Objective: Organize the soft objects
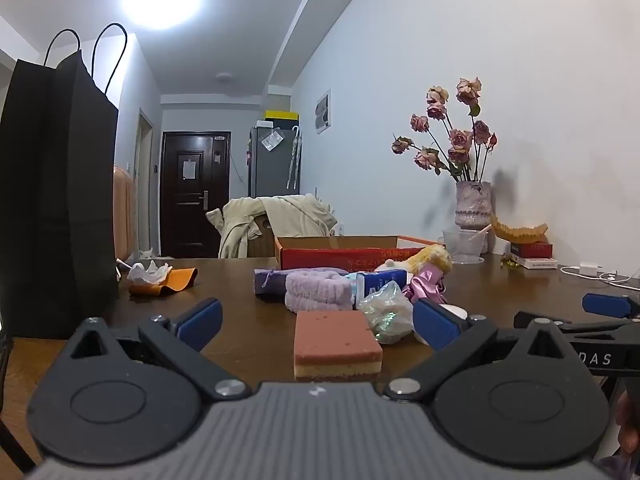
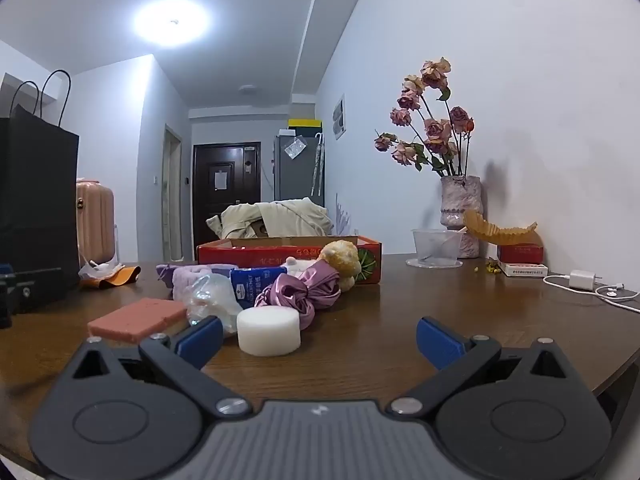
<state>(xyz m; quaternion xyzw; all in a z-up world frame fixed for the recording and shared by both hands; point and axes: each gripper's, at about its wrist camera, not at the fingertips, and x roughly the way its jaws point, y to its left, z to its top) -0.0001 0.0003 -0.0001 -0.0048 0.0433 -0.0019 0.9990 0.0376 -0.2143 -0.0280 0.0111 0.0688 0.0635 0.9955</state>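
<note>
Pink sponge (image 1: 337,342) sits between the wide-apart left gripper (image 1: 318,322) fingers

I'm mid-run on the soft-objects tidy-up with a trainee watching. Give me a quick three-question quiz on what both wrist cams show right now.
1. True or false: the left gripper is shut on the pink sponge.
2. Which item lies nearest the right gripper? A) round white sponge B) vase of dried roses C) white charger
3. Fill in: the open red cardboard box stands ____ the pile of soft items, seen from the cameras.

Key
1. False: both fingers are spread wide, the sponge lying untouched on the wooden table ahead of them.
2. A
3. behind
</note>
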